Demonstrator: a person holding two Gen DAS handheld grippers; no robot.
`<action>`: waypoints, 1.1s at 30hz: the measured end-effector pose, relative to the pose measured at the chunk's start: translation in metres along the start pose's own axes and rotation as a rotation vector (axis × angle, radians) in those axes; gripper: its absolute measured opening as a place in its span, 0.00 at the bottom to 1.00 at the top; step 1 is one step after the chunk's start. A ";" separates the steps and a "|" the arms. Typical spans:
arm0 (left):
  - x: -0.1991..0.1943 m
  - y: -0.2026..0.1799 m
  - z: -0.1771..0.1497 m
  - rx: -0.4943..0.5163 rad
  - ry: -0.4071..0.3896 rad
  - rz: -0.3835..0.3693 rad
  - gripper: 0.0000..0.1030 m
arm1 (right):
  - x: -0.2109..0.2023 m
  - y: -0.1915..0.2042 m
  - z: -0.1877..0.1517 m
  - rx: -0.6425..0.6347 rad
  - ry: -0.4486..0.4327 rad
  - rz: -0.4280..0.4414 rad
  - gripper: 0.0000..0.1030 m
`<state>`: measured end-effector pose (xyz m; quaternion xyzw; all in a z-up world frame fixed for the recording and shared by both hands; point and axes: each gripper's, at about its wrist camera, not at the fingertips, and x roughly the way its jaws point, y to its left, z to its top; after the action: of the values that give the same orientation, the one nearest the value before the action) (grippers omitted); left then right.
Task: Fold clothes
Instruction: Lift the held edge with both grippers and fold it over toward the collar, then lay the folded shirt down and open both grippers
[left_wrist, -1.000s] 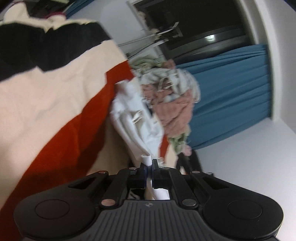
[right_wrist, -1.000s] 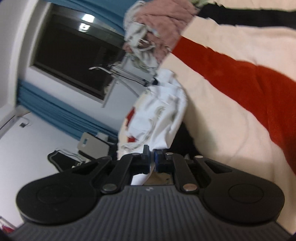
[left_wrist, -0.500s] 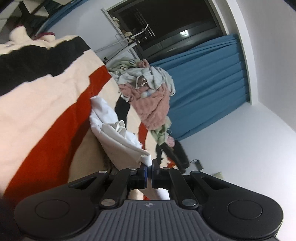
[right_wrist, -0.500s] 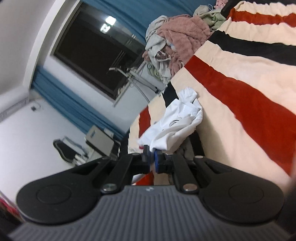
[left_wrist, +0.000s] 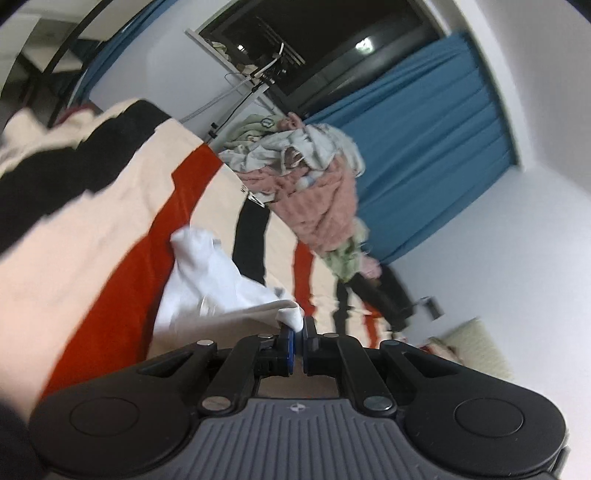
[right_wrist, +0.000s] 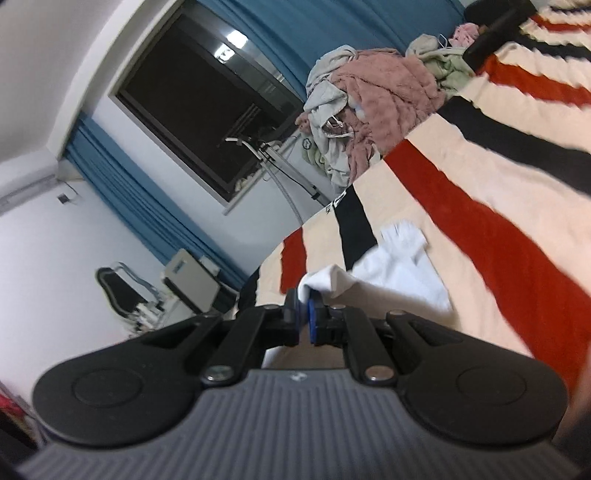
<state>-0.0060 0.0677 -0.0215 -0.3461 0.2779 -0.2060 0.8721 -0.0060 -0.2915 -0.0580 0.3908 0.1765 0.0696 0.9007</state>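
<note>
A white garment (left_wrist: 207, 284) hangs stretched over a bed covered by a cream, red and black striped blanket (left_wrist: 92, 229). My left gripper (left_wrist: 298, 325) is shut on one corner of the white garment, which bunches just above the fingertips. In the right wrist view the same white garment (right_wrist: 399, 269) trails away to the right, and my right gripper (right_wrist: 303, 304) is shut on another corner of it. Both views are rolled sideways. The lower part of the garment is hidden behind the gripper bodies.
A heap of unfolded clothes (left_wrist: 314, 184), pink, grey and green, lies at the far end of the blanket (right_wrist: 480, 206). Behind it are blue curtains (left_wrist: 436, 147), a dark window (right_wrist: 207, 103) and a metal drying rack (right_wrist: 280, 162). A black chair (right_wrist: 118, 291) stands by the wall.
Both grippers have risen and rolled, still gripping the white garment. It has gone from a crumpled bunch close to the cameras to a cloth pulled out longer above the blanket.
</note>
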 end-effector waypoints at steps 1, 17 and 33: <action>0.014 -0.004 0.014 0.008 0.007 0.008 0.04 | 0.014 0.001 0.010 0.015 0.001 -0.008 0.08; 0.287 0.060 0.106 0.115 0.143 0.315 0.05 | 0.283 -0.080 0.066 -0.032 0.184 -0.263 0.08; 0.255 0.002 0.102 0.346 0.108 0.312 0.79 | 0.249 -0.041 0.072 -0.230 0.198 -0.269 0.62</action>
<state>0.2519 -0.0214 -0.0489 -0.1328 0.3349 -0.1316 0.9235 0.2517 -0.3029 -0.1078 0.2497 0.3055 0.0066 0.9189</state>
